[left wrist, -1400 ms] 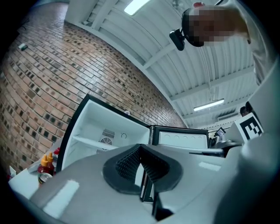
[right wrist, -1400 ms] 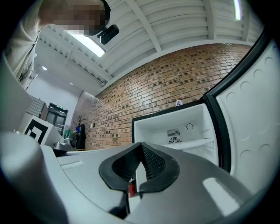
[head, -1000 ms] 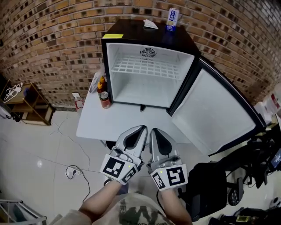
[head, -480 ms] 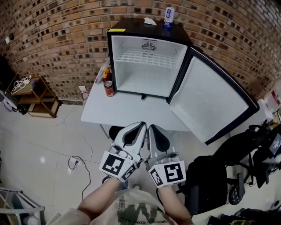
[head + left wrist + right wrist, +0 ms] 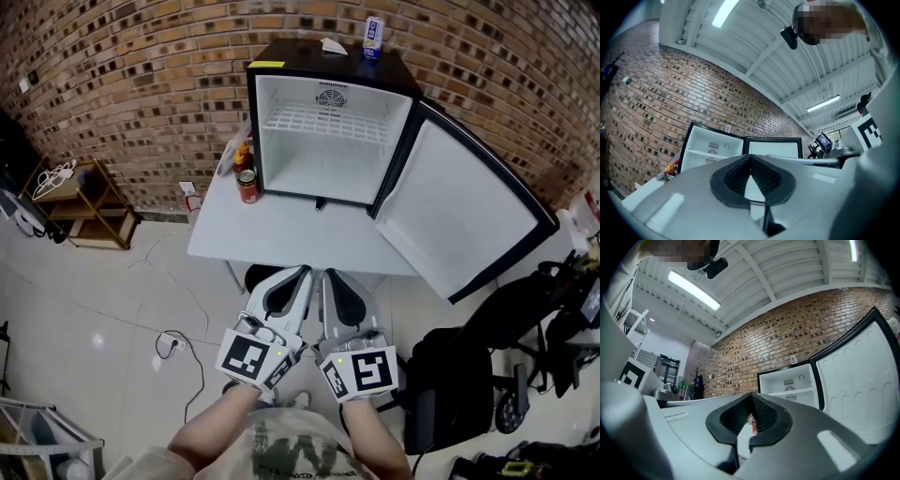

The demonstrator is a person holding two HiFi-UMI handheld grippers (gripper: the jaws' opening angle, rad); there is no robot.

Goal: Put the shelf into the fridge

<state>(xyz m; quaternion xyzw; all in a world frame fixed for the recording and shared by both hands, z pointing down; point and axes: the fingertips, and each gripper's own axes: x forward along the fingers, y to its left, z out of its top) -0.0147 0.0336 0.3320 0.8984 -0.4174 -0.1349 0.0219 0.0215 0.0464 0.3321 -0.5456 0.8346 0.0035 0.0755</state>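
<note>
White wire shelf (image 5: 326, 122) seated level in upper part of small black fridge (image 5: 323, 58) with white interior; fridge door (image 5: 469, 220) swung wide open. Fridge standing on white table (image 5: 281, 248). Left gripper (image 5: 302, 274) and right gripper (image 5: 330, 277) side by side at table's near edge, both jaw pairs closed together, nothing between them.

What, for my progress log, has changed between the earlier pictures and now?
The fridge and white table look slightly smaller and further right in the head view; the person seems to have stepped back, rather than these moving. Nothing was taken hold of or let go. Unchanged: left gripper and right gripper shut, empty, side by side; door open; wire shelf inside the fridge.
</note>
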